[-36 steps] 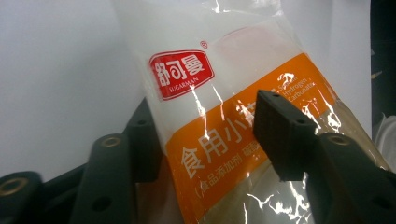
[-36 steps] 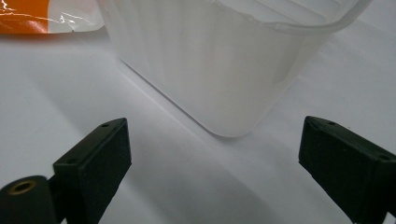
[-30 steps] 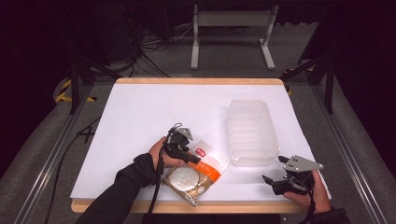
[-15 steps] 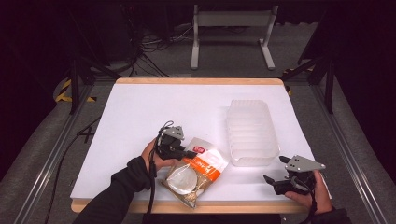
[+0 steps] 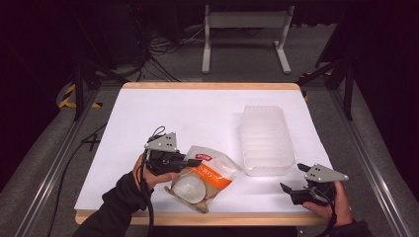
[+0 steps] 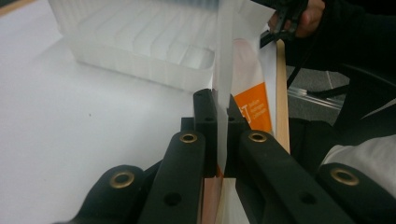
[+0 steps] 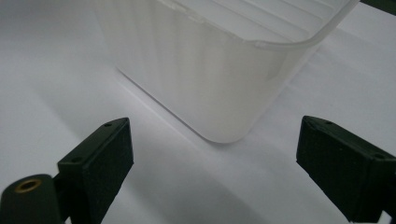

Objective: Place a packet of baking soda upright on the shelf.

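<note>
An orange-and-clear snack bag (image 5: 207, 178) lies near the table's front edge, left of centre. My left gripper (image 5: 194, 161) is shut on the bag's upper-left edge. In the left gripper view, the black jaws (image 6: 218, 109) pinch the thin white edge, and the bag's orange print (image 6: 252, 108) shows just beyond. My right gripper (image 5: 286, 190) hovers at the front right, open and holding nothing. Its jaws (image 7: 215, 137) stand wide apart facing a corner of the translucent plastic container (image 7: 210, 70).
The ribbed translucent container (image 5: 264, 139) sits right of centre on the white table (image 5: 188, 116), close to the bag's right end. The wooden front edge (image 5: 247, 217) runs just below both hands. A cable trails from the left gripper over the person's sleeve (image 5: 116, 207).
My left gripper has shifted left along the table with the bag's edge in its jaws, and that edge now stands up. The right gripper has barely moved.
</note>
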`<state>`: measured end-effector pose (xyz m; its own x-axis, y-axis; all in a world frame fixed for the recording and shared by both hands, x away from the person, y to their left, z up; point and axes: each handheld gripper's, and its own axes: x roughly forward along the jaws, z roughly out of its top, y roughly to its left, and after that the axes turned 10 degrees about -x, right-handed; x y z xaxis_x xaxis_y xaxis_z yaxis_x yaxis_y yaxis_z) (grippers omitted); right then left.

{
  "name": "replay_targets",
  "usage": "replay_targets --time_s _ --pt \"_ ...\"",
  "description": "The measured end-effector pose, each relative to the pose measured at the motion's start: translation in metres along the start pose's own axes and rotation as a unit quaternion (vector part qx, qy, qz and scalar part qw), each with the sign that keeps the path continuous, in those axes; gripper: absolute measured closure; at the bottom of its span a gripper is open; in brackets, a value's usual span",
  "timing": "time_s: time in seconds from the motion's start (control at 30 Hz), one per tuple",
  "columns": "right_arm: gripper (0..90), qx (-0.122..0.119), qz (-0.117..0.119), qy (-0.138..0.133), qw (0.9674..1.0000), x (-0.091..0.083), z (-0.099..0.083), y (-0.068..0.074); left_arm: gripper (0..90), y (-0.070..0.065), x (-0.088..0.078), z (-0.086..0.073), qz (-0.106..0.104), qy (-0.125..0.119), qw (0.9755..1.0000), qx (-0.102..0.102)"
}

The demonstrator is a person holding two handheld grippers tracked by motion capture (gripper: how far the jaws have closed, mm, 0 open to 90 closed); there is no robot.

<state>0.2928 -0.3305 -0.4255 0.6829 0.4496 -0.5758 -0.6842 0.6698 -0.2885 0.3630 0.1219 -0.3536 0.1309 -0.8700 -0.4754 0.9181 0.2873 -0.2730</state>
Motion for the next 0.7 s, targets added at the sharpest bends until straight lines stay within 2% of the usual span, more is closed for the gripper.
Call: replay_targets --time_s 0.03,0.07,0.13,0.23,0.37,0.47,0.67,0.7 --pt "11.5 0.000 0.000 0.000 1.0000 0.000 0.000 0.000 89.8 0.000 0.000 0.000 0.000 0.000 1.0000 0.000" --pt "11.5 0.002 0.000 -0.001 1.0000 0.000 0.000 -0.001 89.8 0.000 -0.004 0.001 0.008 -0.014 0.9999 0.000" --pt "11.9 0.004 0.001 0.004 1.0000 0.001 -0.002 -0.001 89.8 0.001 -0.008 0.002 0.009 -0.023 0.9997 0.000" --pt "11.9 0.006 0.007 0.007 0.9999 0.001 -0.003 -0.001 89.8 0.002 -0.014 0.004 0.022 -0.038 0.9990 0.000" --pt "12.0 0.007 0.003 0.010 0.9999 0.001 -0.004 -0.002 89.8 0.002 -0.020 0.006 0.039 -0.051 0.9979 -0.001" --pt "12.0 0.012 0.001 0.010 0.9999 0.001 -0.005 -0.003 89.8 0.003 -0.023 0.007 0.051 -0.058 0.9970 0.001" --pt "12.1 0.014 -0.002 0.011 0.9998 0.001 -0.006 -0.004 89.8 0.006 -0.026 0.012 0.057 -0.069 0.9959 -0.003" --pt "12.1 0.015 -0.002 0.010 0.9998 0.001 -0.006 -0.005 89.8 0.006 -0.026 0.014 0.057 -0.066 0.9961 0.002"
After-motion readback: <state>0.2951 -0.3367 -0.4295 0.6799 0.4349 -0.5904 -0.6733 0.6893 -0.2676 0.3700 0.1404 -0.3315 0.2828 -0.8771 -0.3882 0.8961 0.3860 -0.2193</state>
